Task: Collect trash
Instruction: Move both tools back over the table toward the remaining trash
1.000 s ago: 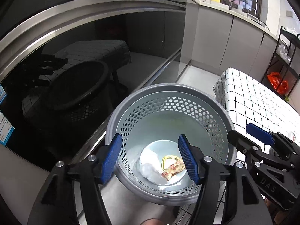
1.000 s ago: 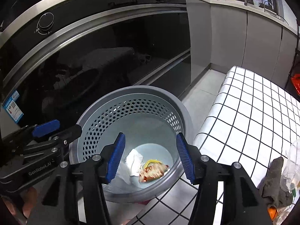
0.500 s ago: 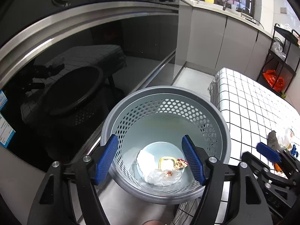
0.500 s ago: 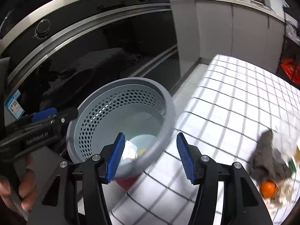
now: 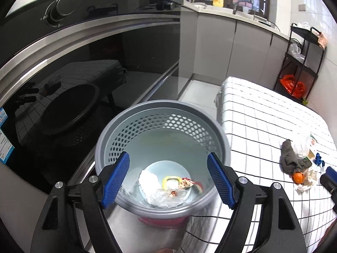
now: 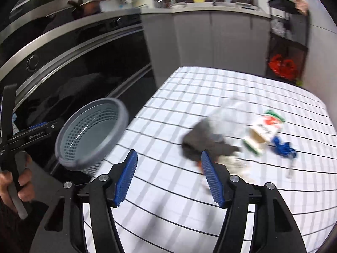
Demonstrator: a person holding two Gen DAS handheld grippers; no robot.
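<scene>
A grey perforated bin [image 5: 162, 108] stands at the left edge of the checked table [image 5: 263, 126]. It holds a white tissue [image 5: 149, 181], a yellow-rimmed lid [image 5: 171, 182] and a wrapper [image 5: 187, 183]. My left gripper [image 5: 167, 160] hovers over the bin, its jaws opening with nothing between them. My right gripper [image 6: 168, 156] hangs over the tablecloth, its jaws opening and empty, just short of a trash pile. That pile has a grey cloth [image 6: 200, 139], an orange [image 5: 298, 177], a clear bag [image 5: 303, 145], a carton [image 6: 265, 126] and a blue ribbon [image 6: 283, 146].
A dark glass oven door [image 5: 84, 67] fills the left side, close behind the bin. Grey cabinets [image 5: 242, 48] run along the back. A black rack [image 5: 303, 59] with an orange bag stands at the far right. A hand [image 6: 23, 181] holds the left gripper's handle.
My right gripper has swung right, from above the bin to over the table near the trash pile. The left gripper has drawn back a little. Both pairs of jaws stand wider.
</scene>
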